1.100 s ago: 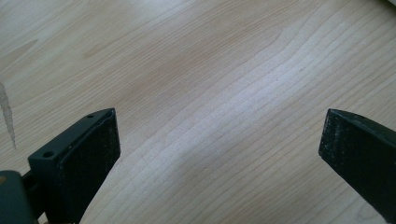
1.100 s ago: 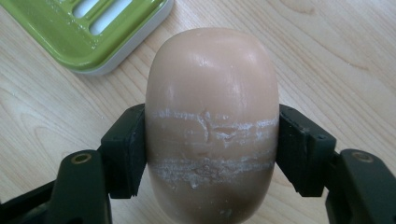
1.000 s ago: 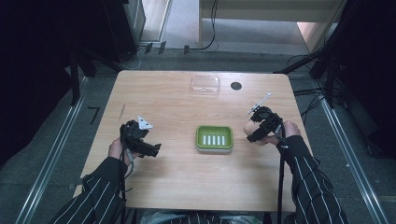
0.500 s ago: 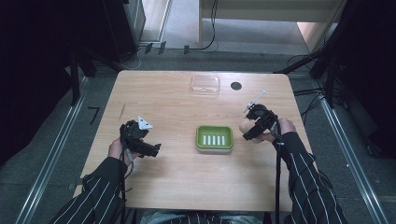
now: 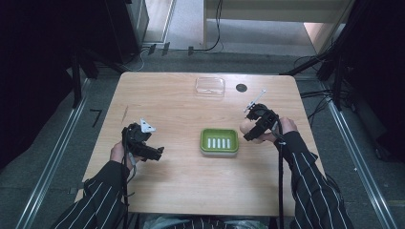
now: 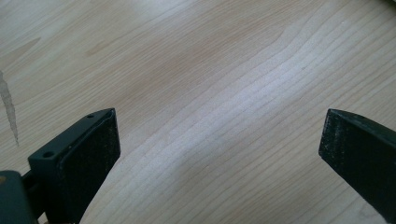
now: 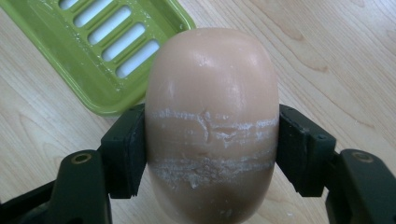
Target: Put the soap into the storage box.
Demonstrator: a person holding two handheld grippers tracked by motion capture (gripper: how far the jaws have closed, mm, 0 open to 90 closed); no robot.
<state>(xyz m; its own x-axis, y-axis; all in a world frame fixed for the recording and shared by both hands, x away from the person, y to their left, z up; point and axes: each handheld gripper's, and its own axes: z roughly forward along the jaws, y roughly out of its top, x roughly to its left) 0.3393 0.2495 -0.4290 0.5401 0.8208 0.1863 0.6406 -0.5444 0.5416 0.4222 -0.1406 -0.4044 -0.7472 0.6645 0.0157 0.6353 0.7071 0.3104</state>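
The soap sits clamped in my right claw, one black jaw pressed against each of its long sides. It is a rounded, peach-coloured bar with two rough whitish bands scraped across its middle, right where the jaws bite. In the high view the soap shows as a pale lump at the front of that claw, held above the wooden table just to the right of the green soap dish.

The dish is a shallow green tray with a row of white slots in its floor — in the right gripper view its corner lies beyond the bar, up and to the left, and the soap is not in it. My right hand grips the claw from behind, the striped sleeve running back to the table's near edge.

My left claw is released, its two jaws standing wide apart over bare wood grain with nothing between them. In the high view it rests low near the table's left side, well apart from the dish, with my left hand behind it.

Farther off, near the far edge, lies a clear plastic lid or box — and just to its right a small dark round spot on the tabletop.
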